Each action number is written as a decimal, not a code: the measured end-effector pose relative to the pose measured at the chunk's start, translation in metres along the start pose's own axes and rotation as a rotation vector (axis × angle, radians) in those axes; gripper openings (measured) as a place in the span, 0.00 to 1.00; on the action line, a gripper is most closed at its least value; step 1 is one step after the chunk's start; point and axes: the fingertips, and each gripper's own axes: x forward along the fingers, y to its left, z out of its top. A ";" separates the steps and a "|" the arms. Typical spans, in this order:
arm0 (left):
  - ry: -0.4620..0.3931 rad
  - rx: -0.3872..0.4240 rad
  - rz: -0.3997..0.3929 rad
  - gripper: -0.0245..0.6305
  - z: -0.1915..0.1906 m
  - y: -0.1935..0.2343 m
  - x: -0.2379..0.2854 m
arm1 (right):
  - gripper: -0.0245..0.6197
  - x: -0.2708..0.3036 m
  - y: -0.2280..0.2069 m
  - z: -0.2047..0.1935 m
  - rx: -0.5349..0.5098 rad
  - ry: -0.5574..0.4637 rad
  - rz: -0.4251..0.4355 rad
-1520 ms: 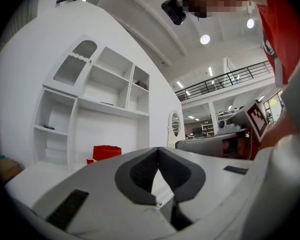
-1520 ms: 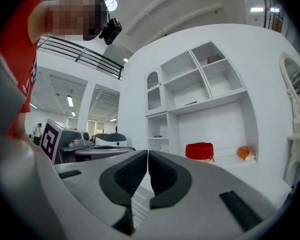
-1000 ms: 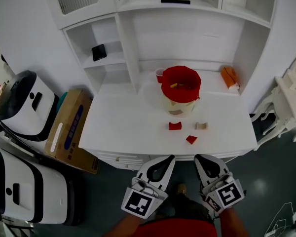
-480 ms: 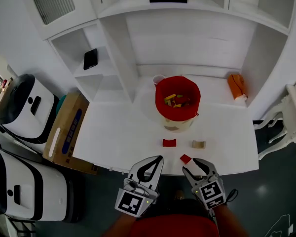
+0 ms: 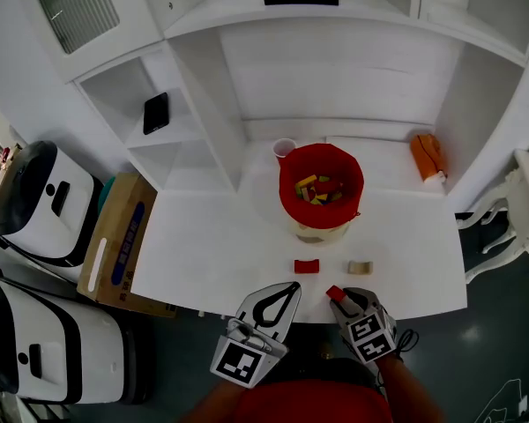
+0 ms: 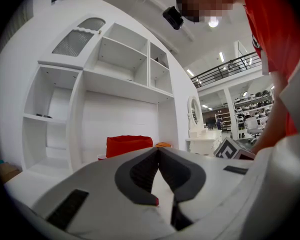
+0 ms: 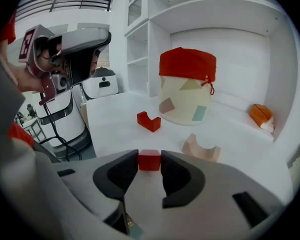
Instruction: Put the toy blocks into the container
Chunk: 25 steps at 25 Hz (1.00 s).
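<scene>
The container is a cream tub with a red liner and several blocks inside, standing mid-table; it also shows in the right gripper view. My right gripper is at the table's front edge. Its jaws are closing, and the pads press both sides of a small red cube. A red arch block and a wooden arch block lie on the table between the gripper and the tub. My left gripper is shut and empty, just left of the right one, off the table's front.
The white table is set into a white shelf unit. An orange object lies at the back right, and a small cup stands behind the tub. A cardboard box and white machines stand on the floor at the left.
My right gripper moved forward to the small red cube at the table's front edge, spread its jaws around it, and has now closed on it. My left gripper stayed shut beside it.
</scene>
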 end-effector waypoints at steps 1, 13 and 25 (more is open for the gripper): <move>0.002 -0.002 -0.006 0.06 0.000 0.003 0.000 | 0.25 0.000 0.000 0.002 0.008 -0.010 -0.002; -0.003 -0.014 -0.050 0.06 -0.008 0.030 0.025 | 0.26 -0.111 -0.023 0.168 0.205 -0.589 -0.021; 0.052 0.003 -0.118 0.17 -0.025 0.046 0.055 | 0.39 -0.094 -0.100 0.305 0.136 -0.679 -0.099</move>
